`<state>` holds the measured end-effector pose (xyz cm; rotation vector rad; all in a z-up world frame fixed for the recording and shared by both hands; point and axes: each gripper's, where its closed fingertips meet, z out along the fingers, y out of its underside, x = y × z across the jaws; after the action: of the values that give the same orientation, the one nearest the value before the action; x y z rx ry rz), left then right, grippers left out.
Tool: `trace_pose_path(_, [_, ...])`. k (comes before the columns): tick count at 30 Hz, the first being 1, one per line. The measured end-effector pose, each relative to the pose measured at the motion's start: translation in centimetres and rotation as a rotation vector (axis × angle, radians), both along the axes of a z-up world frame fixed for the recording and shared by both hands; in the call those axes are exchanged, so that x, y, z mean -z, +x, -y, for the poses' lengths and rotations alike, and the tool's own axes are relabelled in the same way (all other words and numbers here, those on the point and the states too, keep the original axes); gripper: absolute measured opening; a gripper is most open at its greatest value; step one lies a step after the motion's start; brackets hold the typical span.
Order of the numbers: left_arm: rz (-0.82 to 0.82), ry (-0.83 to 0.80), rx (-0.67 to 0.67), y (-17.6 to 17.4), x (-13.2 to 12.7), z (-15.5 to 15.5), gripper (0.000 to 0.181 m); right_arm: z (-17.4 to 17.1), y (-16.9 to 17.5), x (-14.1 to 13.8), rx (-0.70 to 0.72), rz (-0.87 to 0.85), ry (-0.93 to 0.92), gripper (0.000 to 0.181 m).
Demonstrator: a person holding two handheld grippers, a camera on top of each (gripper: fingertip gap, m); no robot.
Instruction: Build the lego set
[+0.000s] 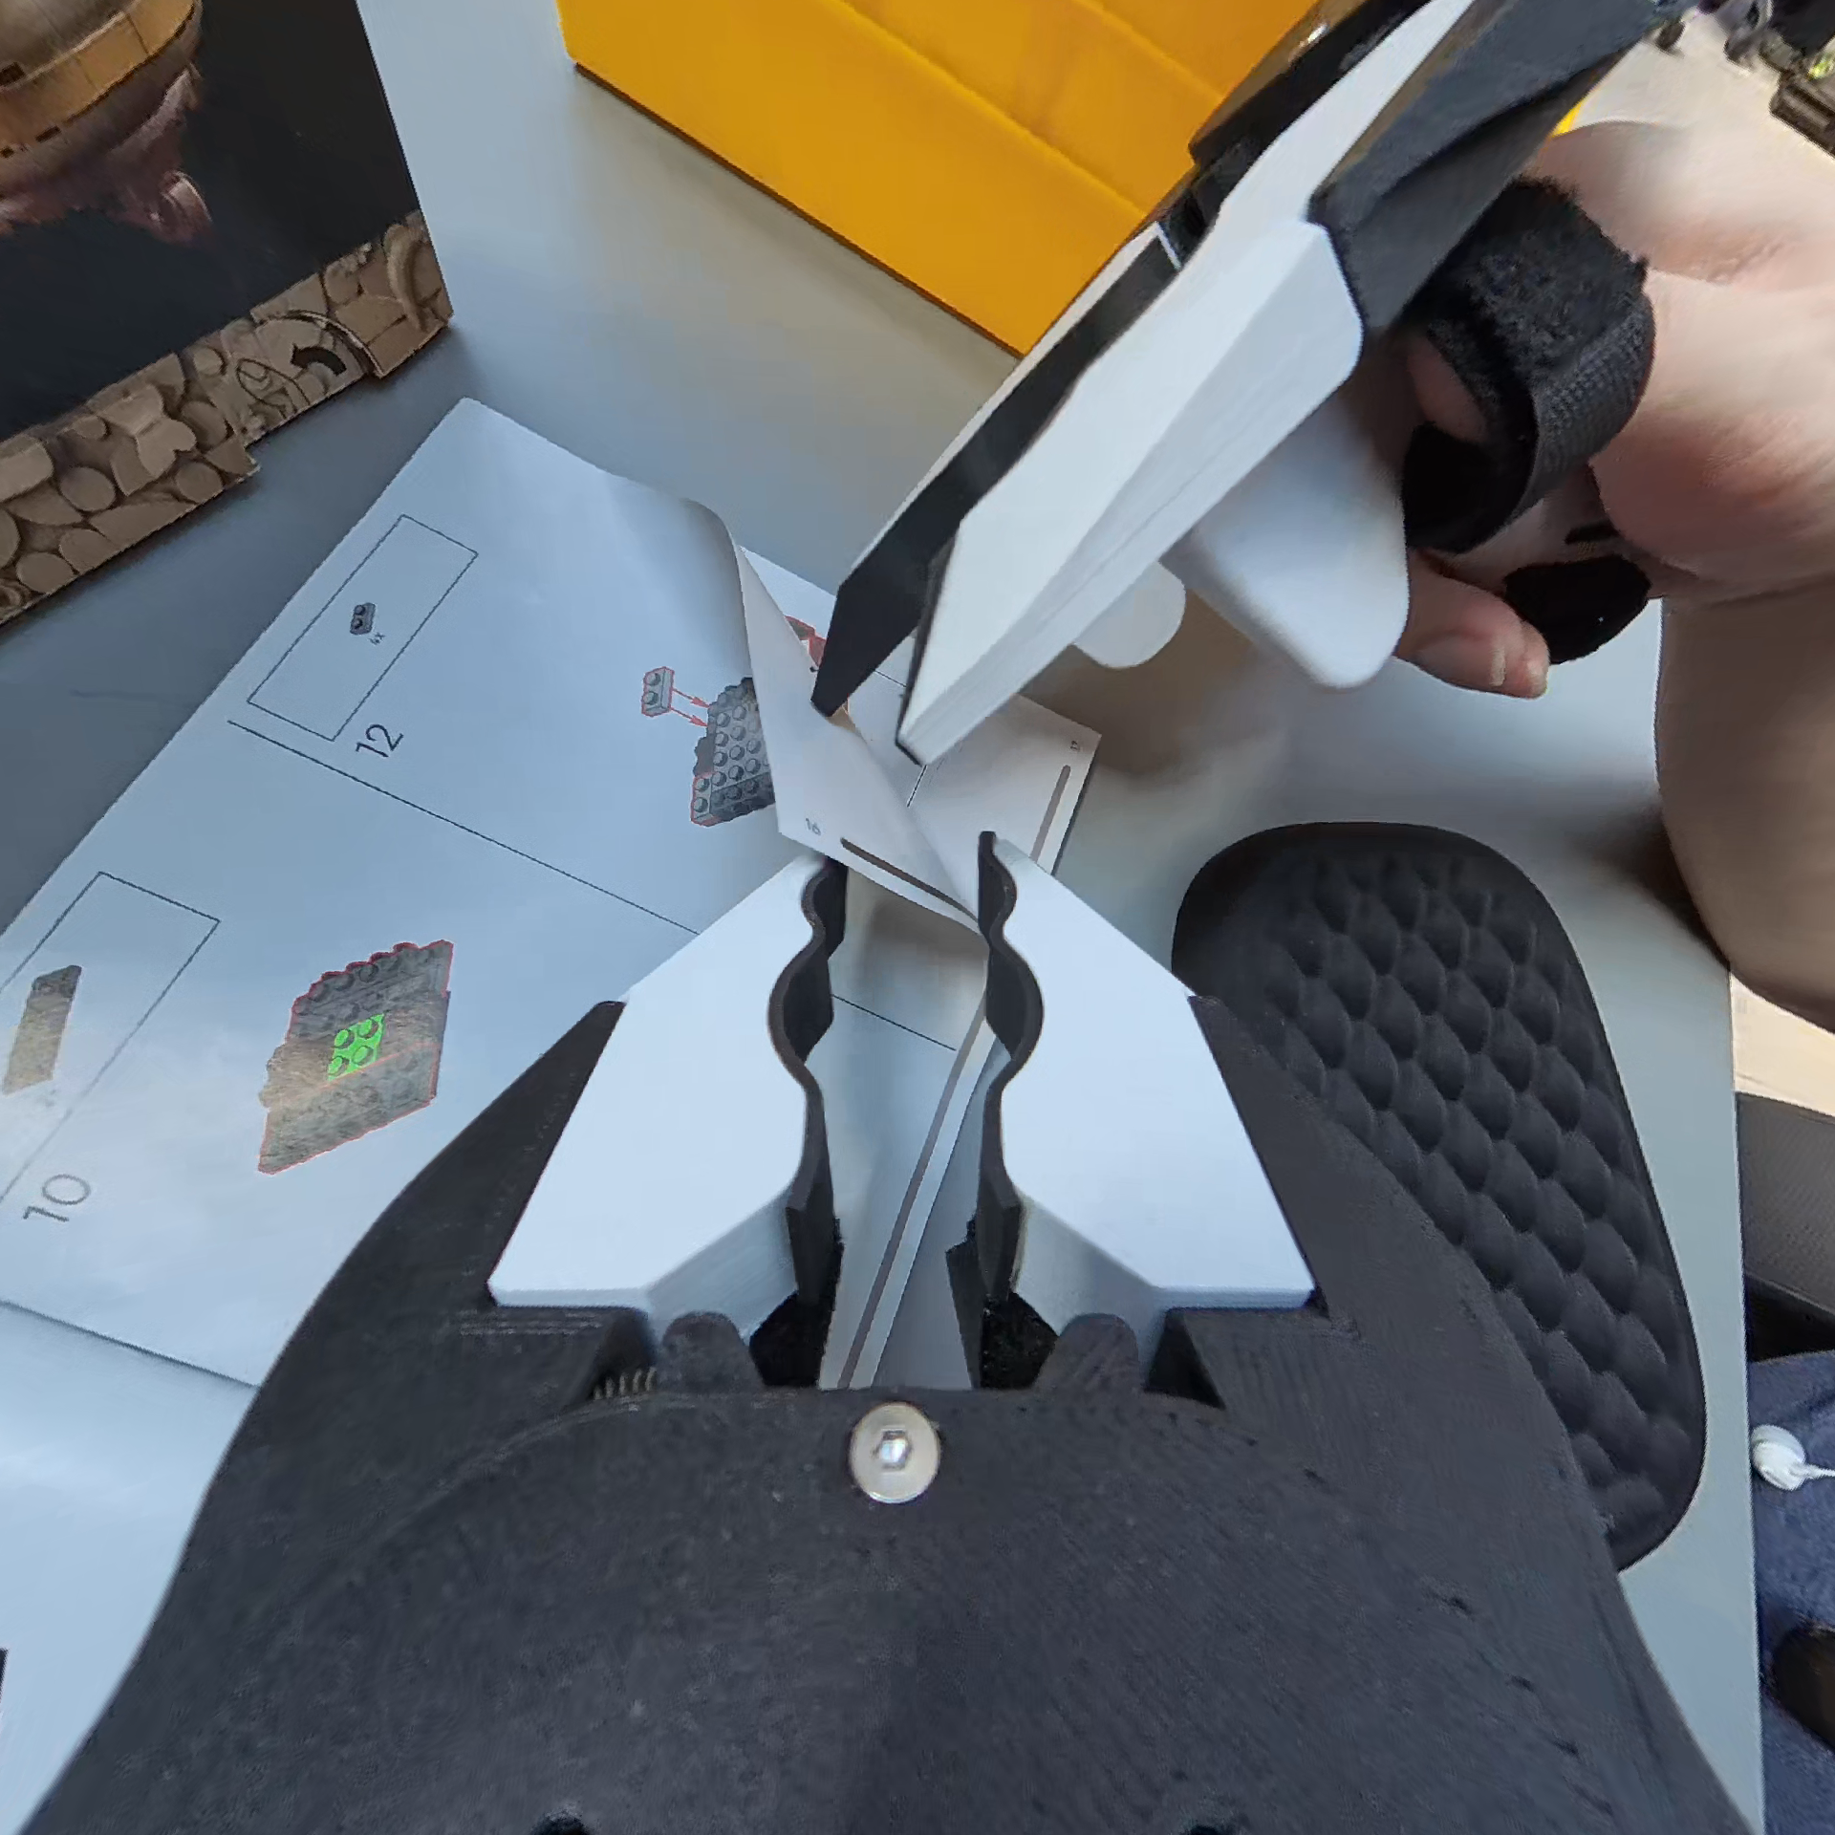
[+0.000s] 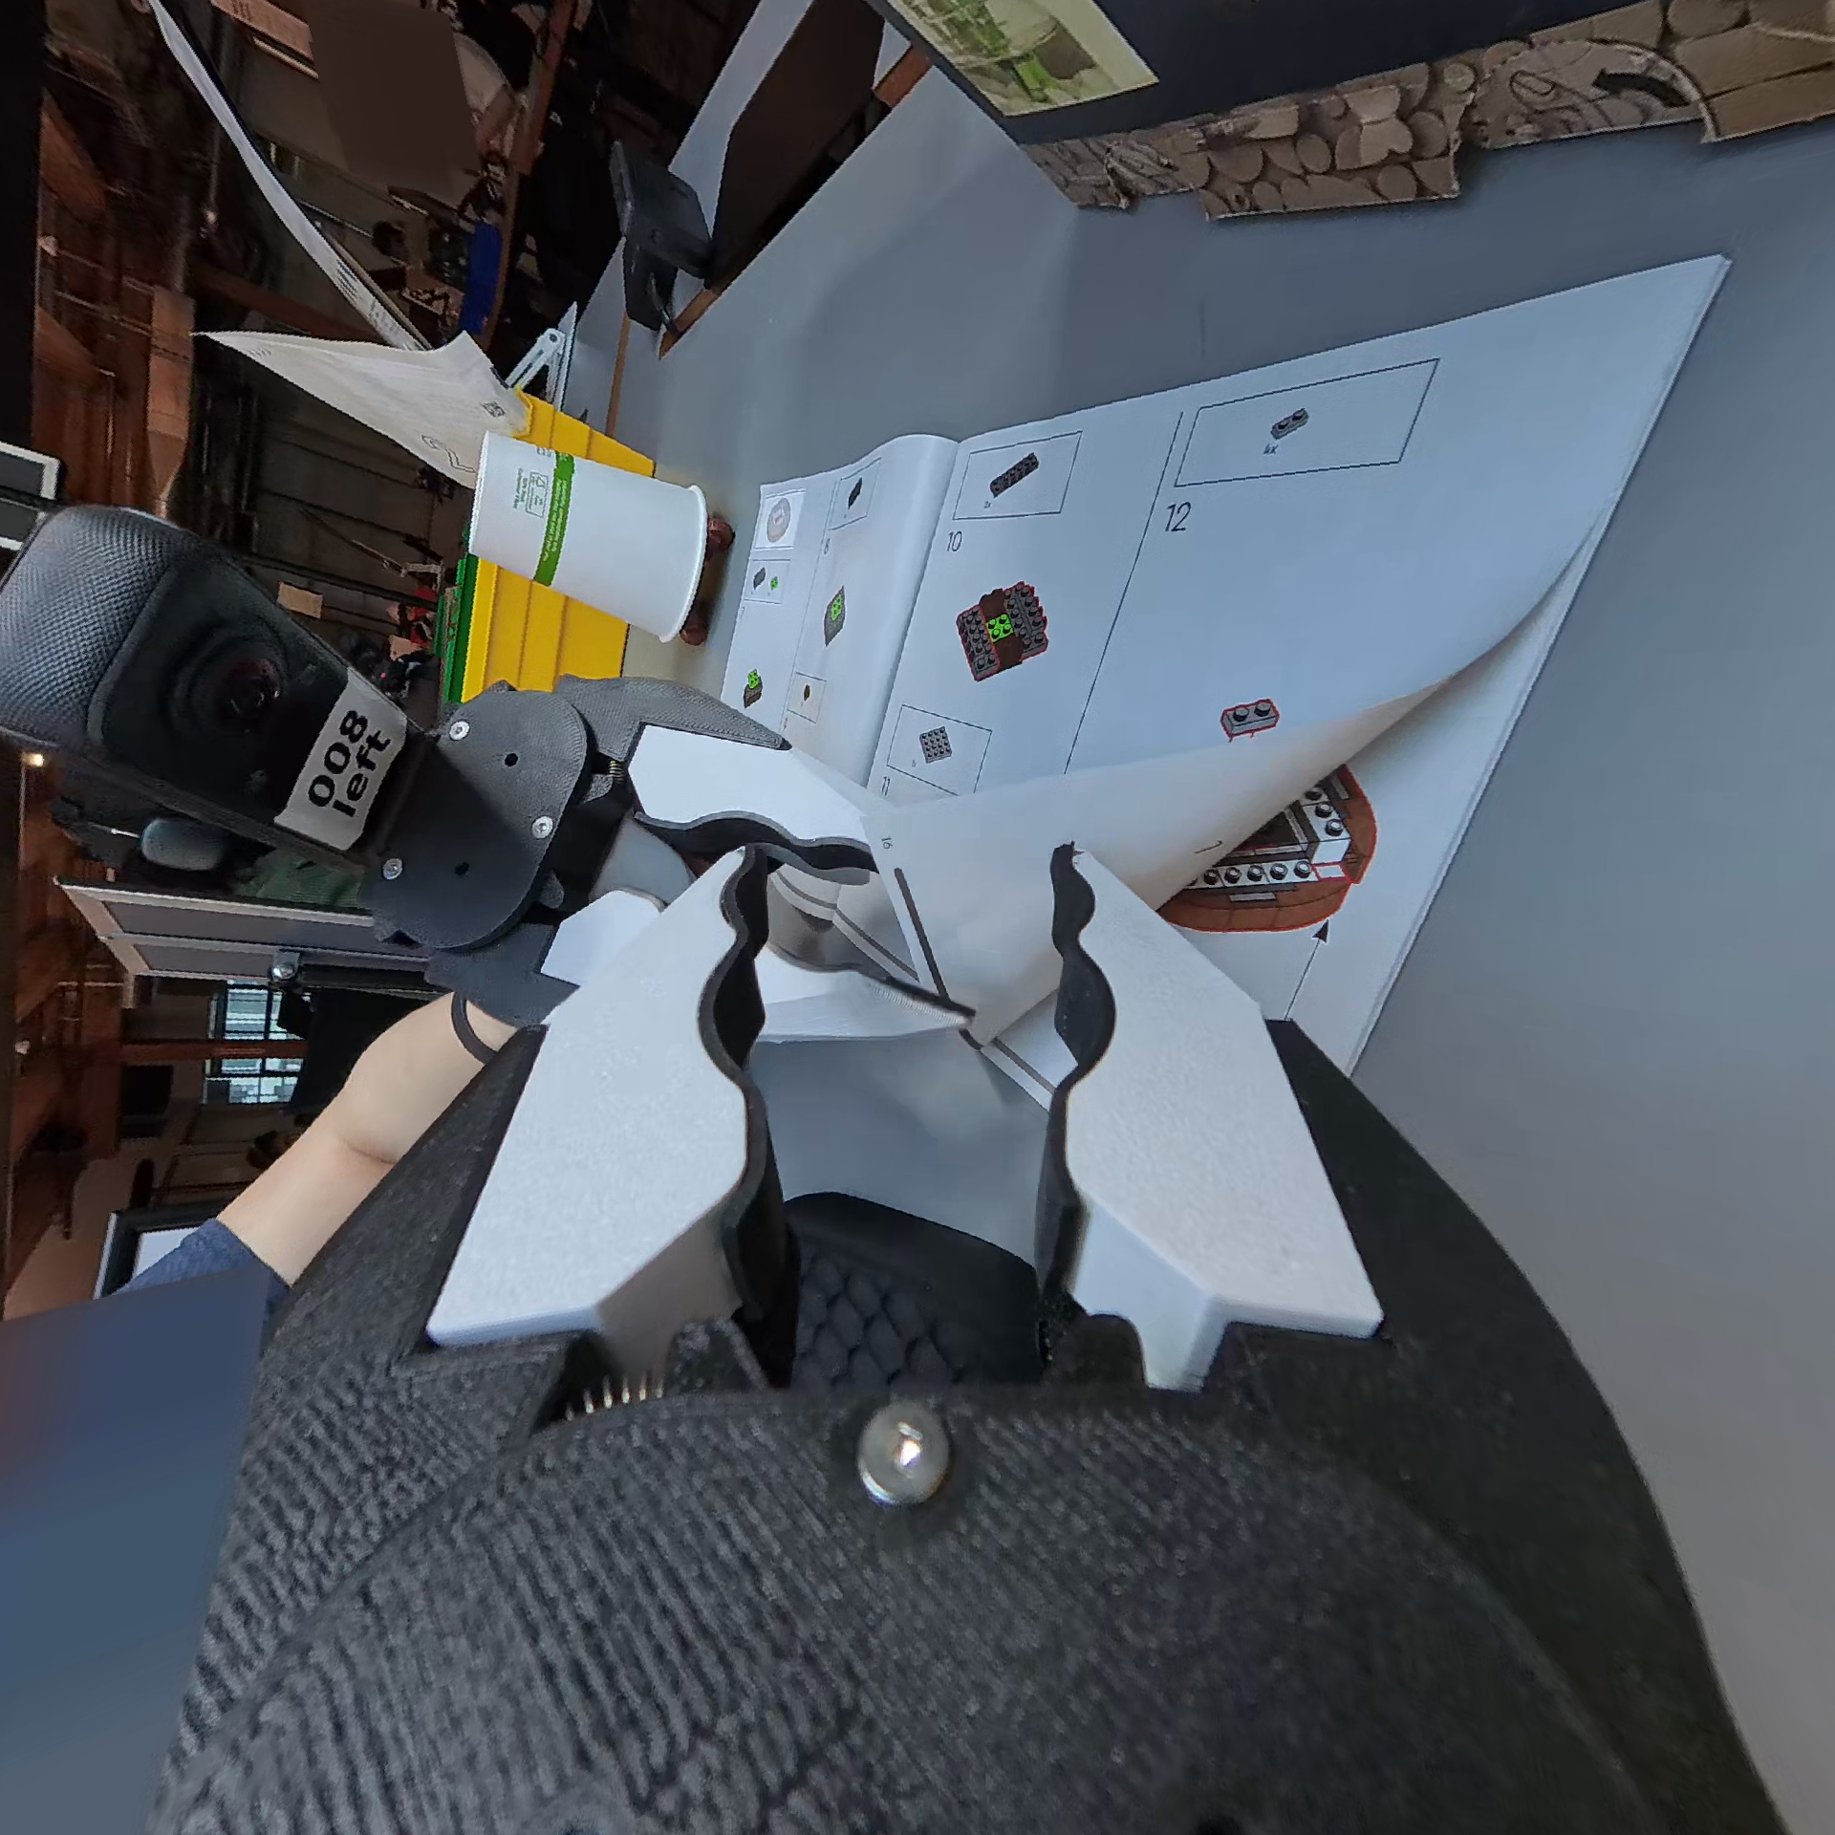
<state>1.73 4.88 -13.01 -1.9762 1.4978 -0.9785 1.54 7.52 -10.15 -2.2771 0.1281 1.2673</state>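
The instruction booklet lies open on the grey table; it also shows in the right wrist view. One page is lifted and curls over at the booklet's near corner, as the right wrist view shows too. My left gripper is open, with the page's corner between its tips. My right gripper is wide open, with the lifted page's edge between its fingers. In the left wrist view it comes down from the upper right, with its tips at the page. No loose bricks show near the grippers.
A yellow bin stands behind the booklet, and a white paper cup with a green band stands beside it with small brown pieces. The set's box is at the far left. A black textured chair part is at the table's near edge. My left and right fingertips are right by each other.
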Motion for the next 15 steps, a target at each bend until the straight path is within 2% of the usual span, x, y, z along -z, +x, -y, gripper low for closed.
trace_pose_path(1, [-0.004, -0.018, -0.011, 0.0, 0.1, -0.1, 0.006, 0.1, -0.2, -0.1, -0.012, -0.005, 0.001, 0.058])
trace_pose_path(2, [-0.011, -0.03, -0.02, 0.0, 0.3, -0.3, 0.0, 0.3, -0.5, -0.3, -0.045, -0.017, 0.009, 0.058])
trace_pose_path(5, [-0.027, -0.068, -0.04, -0.3, 0.3, -0.5, 0.0, 1.4, -2.0, -2.9, -0.193, -0.164, 0.036, 0.057])
trace_pose_path(8, [0.034, -0.107, -0.102, -1.5, -1.3, -1.0, 0.0, 1.6, -2.6, -5.7, -0.237, -0.233, 0.164, 0.05])
trace_pose_path(11, [0.091, -0.12, -0.185, -4.1, -3.2, -1.9, 0.0, 1.5, -2.8, -8.2, -0.236, -0.084, 0.425, 0.045])
trace_pose_path(13, [0.123, -0.12, -0.245, -6.4, -4.1, -2.5, 0.0, 1.9, -3.0, -11.1, -0.199, 0.005, 0.692, 0.034])
trace_pose_path(15, [0.147, -0.096, -0.306, -8.6, -4.7, -3.0, 0.0, 2.4, -3.4, -12.6, -0.142, 0.155, 0.97, 0.035])
